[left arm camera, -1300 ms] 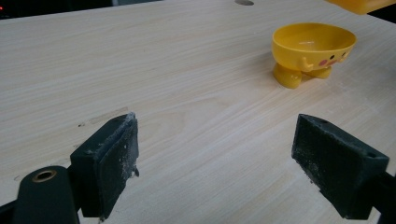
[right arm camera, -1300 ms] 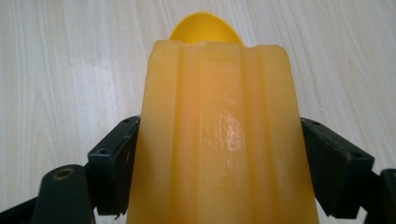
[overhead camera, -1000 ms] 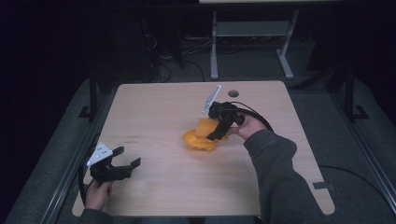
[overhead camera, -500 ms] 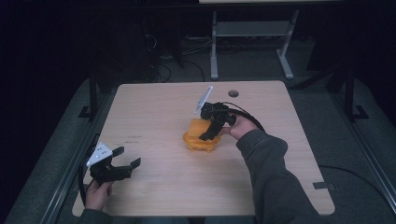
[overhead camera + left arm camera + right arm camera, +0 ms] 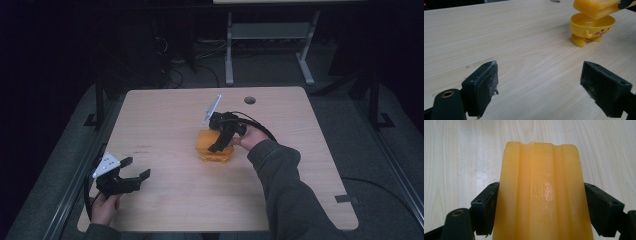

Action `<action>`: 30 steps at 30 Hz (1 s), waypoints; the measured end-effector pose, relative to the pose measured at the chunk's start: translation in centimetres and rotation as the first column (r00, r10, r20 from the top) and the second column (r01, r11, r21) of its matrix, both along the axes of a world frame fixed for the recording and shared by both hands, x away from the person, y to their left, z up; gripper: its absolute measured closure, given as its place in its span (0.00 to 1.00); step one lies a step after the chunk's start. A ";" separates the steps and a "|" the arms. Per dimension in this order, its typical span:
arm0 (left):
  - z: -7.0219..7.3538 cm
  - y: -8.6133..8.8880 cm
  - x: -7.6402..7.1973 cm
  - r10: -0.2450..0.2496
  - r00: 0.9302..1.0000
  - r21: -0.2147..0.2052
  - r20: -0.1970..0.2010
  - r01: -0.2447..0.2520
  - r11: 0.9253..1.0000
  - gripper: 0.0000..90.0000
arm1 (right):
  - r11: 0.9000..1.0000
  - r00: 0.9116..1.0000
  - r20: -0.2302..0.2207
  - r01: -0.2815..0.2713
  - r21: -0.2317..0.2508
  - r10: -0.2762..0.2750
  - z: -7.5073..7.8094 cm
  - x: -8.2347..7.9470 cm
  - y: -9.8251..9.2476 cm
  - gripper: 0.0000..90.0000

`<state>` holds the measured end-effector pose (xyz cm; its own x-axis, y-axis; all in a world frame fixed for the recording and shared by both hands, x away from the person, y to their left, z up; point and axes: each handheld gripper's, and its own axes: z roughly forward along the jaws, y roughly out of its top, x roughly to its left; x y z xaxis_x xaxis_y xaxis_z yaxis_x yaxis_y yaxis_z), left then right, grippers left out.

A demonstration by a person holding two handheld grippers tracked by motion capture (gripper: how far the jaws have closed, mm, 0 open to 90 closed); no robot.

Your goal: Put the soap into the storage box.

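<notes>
**A:** How many things have you got on the table (image 5: pixel 165 120)?

**B:** Two yellow pieces. One is the lid (image 5: pixel 540 195), a ridged yellow slab. The other is the cup (image 5: pixel 592 29), a small yellow tub on two stubby feet with little arms and a pink cheek mark on its side. And I carry two grippers, one in each hand.

**A:** Which one has hold of something?

**B:** My right gripper (image 5: pixel 220 142). In its own view the jaws press on the lid from both sides, the pads flat against its long edges, and the lid runs up between them away from the camera. In the high view that gripper sits near the table's middle, tipped down over the yellow pieces.

**A:** And the left?

**B:** My left gripper (image 5: pixel 131 172) is by the near left corner, well apart from the yellow things. Its jaws stand wide apart with bare wood between them; the pads (image 5: pixel 482 85) grip nothing.

**A:** Where is the lid against the cup?

**B:** Above it. From the left gripper view the lid (image 5: pixel 596 7) hangs tilted over the cup's open mouth. Whether it touches the rim, I cannot tell.

**A:** Anything inside the cup?

**B:** The part of the inside I can see is bare yellow wall. The lid hides the rest.

**A:** Where does the cup stand?

**B:** Upright on its feet, on the wood, near the table's middle.
</notes>
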<state>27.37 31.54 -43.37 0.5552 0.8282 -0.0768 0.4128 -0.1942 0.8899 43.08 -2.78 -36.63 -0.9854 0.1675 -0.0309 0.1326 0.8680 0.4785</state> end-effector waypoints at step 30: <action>0.1 0.1 0.0 -0.001 1.000 0.000 -0.002 0.001 1.000 0.16 | 1.000 0.999 -0.034 -0.015 0.015 0.015 -2.3 0.5 0.0 0.22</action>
